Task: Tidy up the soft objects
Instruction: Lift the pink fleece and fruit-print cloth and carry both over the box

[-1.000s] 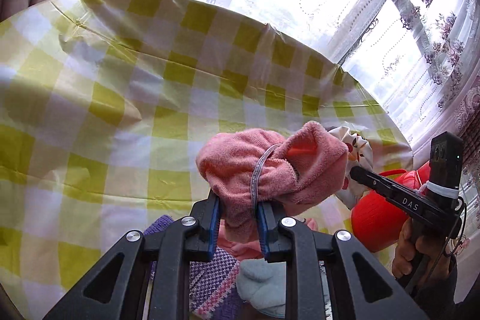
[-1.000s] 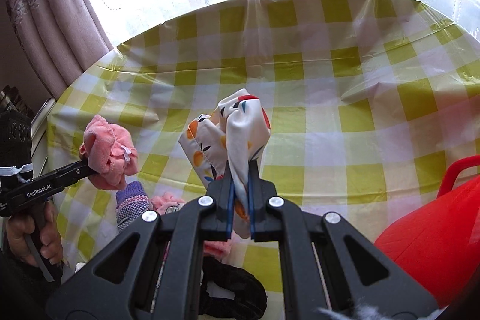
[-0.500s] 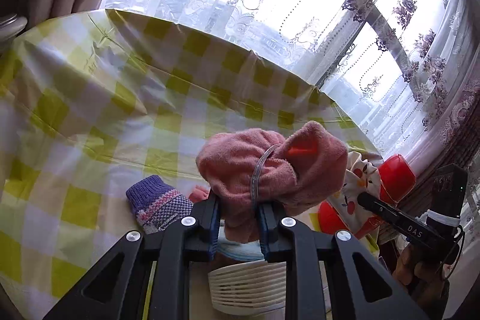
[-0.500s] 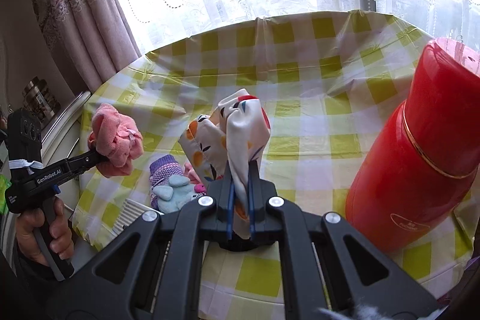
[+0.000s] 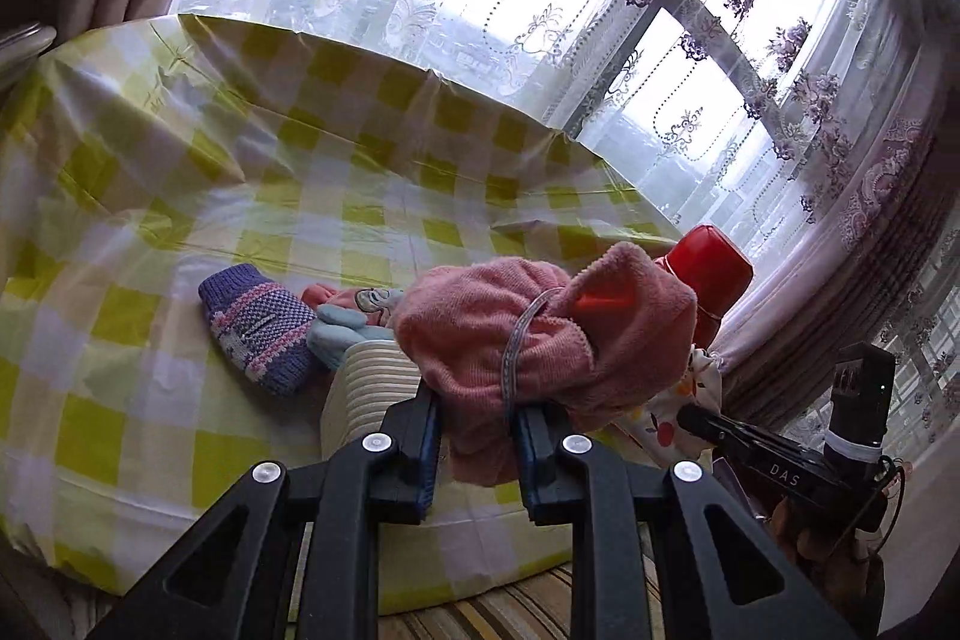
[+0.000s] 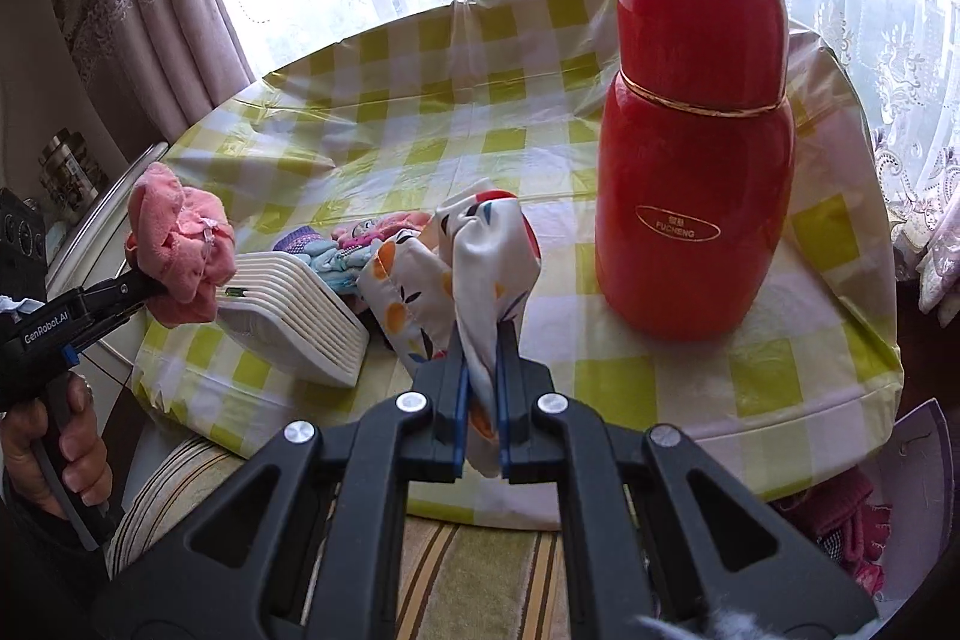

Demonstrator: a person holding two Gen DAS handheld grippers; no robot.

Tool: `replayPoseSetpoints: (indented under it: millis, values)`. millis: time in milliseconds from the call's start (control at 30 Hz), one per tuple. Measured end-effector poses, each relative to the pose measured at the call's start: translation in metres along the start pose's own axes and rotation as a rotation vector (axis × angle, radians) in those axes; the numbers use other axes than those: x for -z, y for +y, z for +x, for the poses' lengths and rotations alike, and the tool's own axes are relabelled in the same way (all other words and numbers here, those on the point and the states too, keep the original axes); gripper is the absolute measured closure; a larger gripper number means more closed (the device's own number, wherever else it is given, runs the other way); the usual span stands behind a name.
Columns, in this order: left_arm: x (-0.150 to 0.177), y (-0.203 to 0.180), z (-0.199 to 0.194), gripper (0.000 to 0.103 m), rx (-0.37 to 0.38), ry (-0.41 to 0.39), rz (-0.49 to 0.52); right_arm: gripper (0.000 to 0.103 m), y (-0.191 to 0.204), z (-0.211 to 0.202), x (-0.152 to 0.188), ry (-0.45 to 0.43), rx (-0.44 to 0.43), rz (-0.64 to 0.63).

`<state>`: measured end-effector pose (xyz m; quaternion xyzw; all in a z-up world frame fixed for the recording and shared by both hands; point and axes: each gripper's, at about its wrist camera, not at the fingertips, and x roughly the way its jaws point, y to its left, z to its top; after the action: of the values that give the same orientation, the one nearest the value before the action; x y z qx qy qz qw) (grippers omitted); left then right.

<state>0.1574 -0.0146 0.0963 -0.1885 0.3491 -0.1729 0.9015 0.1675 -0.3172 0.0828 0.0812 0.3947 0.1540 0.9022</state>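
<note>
My left gripper [image 5: 477,409] is shut on a pink terry cloth bundle [image 5: 540,328] with a grey band, held in the air before the table's near edge; it also shows in the right wrist view [image 6: 180,250]. My right gripper [image 6: 480,340] is shut on a white printed fabric piece [image 6: 474,256] with orange and red marks, lifted above the table edge. A purple knitted mitten [image 5: 258,325], a light blue sock [image 5: 336,334] and a pink item [image 6: 384,226] lie on the yellow-checked tablecloth [image 5: 180,196] beside a white ribbed box [image 6: 300,310].
A tall red thermos [image 6: 696,160] stands on the table's right side. Lace curtains [image 5: 540,10] and a window lie behind the table. A striped cushion [image 6: 474,568] sits below the table's front edge. Pink fabric [image 6: 852,520] lies low at the right.
Both grippers have pulled back and up from the table with their cloths still held. The white box, thermos and table's front edge have come into view.
</note>
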Motion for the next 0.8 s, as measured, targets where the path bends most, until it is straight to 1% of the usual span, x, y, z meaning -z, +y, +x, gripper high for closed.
replayPoseSetpoints:
  millis: [200,333,533,800]
  values:
    - [0.035,-0.027,0.007,0.081,0.044,0.067,0.015,0.093,-0.024,-0.024,0.025,0.02,0.051,0.024]
    - [0.053,-0.049,0.017,0.081,0.072,0.115,0.037,0.093,-0.041,-0.045,0.036,0.011,0.095,0.037]
    - [0.074,-0.086,0.028,0.081,0.123,0.172,0.096,0.093,-0.077,-0.075,0.051,-0.001,0.168,0.079]
    - [0.093,-0.132,0.039,0.081,0.184,0.237,0.166,0.093,-0.122,-0.111,0.074,-0.009,0.276,0.128]
